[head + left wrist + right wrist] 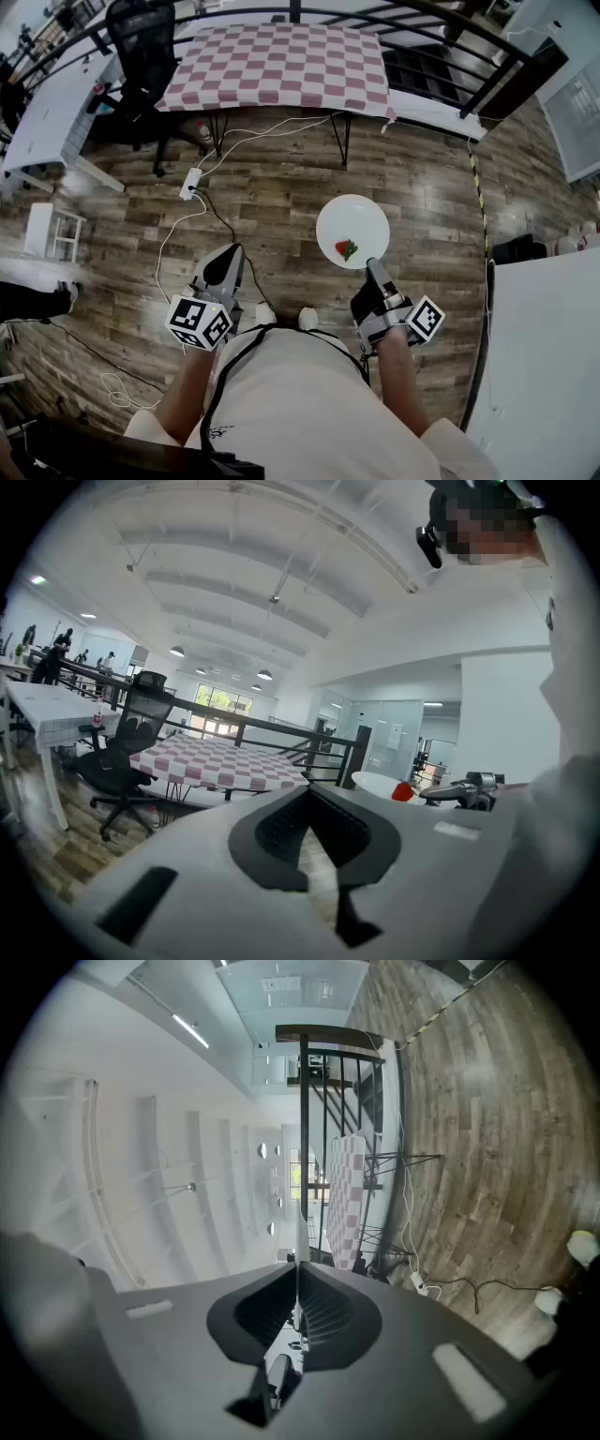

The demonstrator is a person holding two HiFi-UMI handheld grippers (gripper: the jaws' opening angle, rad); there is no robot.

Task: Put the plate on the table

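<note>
A white plate (352, 225) with a small red and green piece of food (346, 249) on it hangs level above the wooden floor. My right gripper (373, 264) is shut on its near rim. In the right gripper view the plate (297, 1232) shows as a thin white edge pinched between the jaws of my right gripper (296, 1265). The table with the red and white checked cloth (281, 61) stands further ahead. My left gripper (230, 251) hangs at the plate's left, shut and holding nothing. In the left gripper view the left gripper (307, 789) faces the checked table (216, 761), with the plate (380, 782) at the right.
A black office chair (141, 37) stands left of the checked table. A power strip (190, 183) and white cables lie on the floor in front. A white desk (47, 103) is far left, a white surface (544, 356) at the right. A dark railing (469, 37) runs behind.
</note>
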